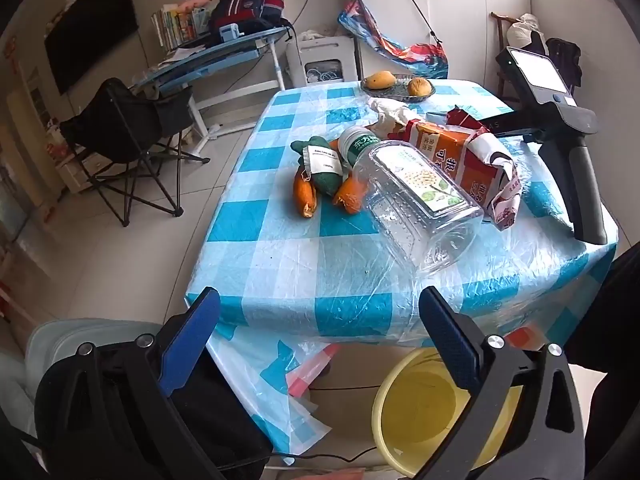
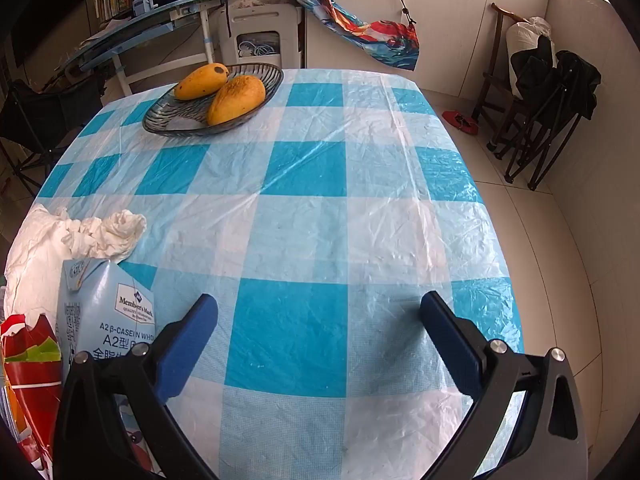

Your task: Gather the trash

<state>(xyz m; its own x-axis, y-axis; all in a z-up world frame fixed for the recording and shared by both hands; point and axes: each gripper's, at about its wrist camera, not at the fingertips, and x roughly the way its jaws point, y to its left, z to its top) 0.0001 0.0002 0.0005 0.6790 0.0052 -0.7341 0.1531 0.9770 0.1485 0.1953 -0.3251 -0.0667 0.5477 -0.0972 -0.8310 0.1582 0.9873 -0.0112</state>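
Left wrist view: the left tongs (image 1: 320, 312) gape wide and empty off the counter (image 1: 288, 248) edge, above a yellow bin (image 1: 416, 412). A clear jar (image 1: 416, 204), orange bag (image 1: 460, 160) and carrots (image 1: 320, 184) lie on the counter.

Right wrist view: the right tongs (image 2: 320, 318) gape wide, empty, over bare cloth. A carton (image 2: 104, 312) and tissue (image 2: 80, 236) lie left; mangoes (image 2: 224, 92) sit in a dish (image 2: 168, 120).

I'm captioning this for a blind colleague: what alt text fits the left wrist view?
An open left claw hovers near a checked table's edge, facing a toppled clear plastic jar, an orange snack bag and carrot toys; a yellow bucket sits on the floor below.
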